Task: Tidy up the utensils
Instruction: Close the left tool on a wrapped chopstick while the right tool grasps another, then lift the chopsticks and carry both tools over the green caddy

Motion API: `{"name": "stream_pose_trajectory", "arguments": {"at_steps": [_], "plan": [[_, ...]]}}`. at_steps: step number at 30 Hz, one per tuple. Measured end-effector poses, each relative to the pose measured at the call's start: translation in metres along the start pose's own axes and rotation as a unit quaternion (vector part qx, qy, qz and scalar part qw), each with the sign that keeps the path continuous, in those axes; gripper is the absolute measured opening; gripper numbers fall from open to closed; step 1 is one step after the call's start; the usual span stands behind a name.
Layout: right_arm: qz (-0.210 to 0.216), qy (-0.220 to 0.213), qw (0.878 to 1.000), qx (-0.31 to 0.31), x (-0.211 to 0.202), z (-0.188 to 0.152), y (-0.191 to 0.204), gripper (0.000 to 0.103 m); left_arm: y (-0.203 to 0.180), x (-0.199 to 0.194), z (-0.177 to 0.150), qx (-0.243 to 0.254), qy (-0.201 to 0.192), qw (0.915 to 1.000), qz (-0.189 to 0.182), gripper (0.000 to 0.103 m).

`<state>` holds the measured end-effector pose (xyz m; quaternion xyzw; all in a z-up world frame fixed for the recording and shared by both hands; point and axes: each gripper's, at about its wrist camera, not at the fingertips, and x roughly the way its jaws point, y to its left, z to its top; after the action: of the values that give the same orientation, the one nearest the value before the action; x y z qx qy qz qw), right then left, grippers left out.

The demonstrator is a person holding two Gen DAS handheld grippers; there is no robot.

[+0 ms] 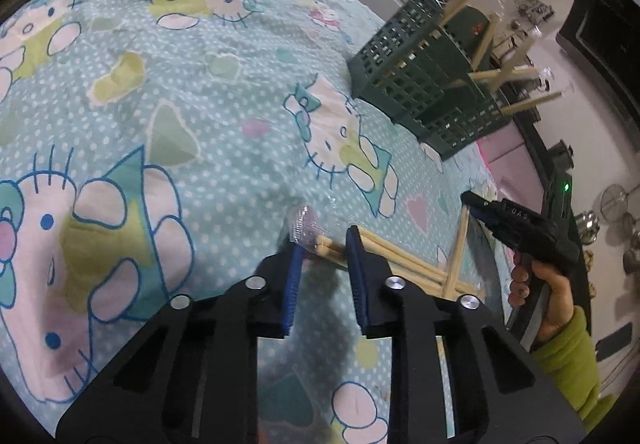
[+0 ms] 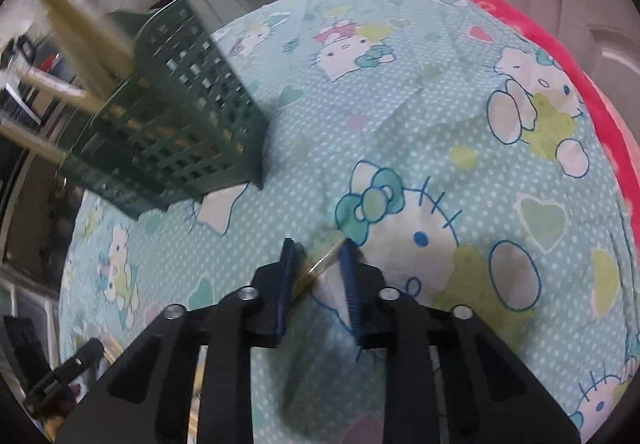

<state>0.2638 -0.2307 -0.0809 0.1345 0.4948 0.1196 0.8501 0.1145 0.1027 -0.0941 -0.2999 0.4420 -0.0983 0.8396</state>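
Green basket — one; tongs — two

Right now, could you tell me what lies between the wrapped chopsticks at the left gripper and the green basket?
Only bare patterned cloth, in the left wrist view: nothing lies between the wrapped chopsticks at the left gripper and the green basket.
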Motion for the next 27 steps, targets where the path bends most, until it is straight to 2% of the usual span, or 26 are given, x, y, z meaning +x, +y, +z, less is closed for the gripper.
{"name": "stream_pose_trajectory", "arguments": {"at_steps": [7, 15, 20, 27], "plan": [[0.02, -0.019, 1.0, 0.005, -0.009, 0.007, 0.002, 0.007, 0.013, -0.003, 0.005, -0.025, -0.003, 0.9994, -0.021, 0.007], [0.036, -0.063, 0.995, -0.067, -0.045, 0.008, 0.037, 0.005, 0.011, -0.018, 0.014, -0.016, -0.023, 0.9991, -0.032, 0.004], [0.055, -0.086, 0.989, -0.107, -0.073, 0.007, 0.063, 0.005, -0.001, -0.04, 0.023, 0.009, -0.05, 0.9982, -0.032, 0.004], [0.076, -0.124, 0.977, -0.154, -0.113, 0.009, 0.094, 0.005, -0.059, -0.075, 0.045, 0.093, -0.093, 0.9902, -0.047, 0.003]]}}
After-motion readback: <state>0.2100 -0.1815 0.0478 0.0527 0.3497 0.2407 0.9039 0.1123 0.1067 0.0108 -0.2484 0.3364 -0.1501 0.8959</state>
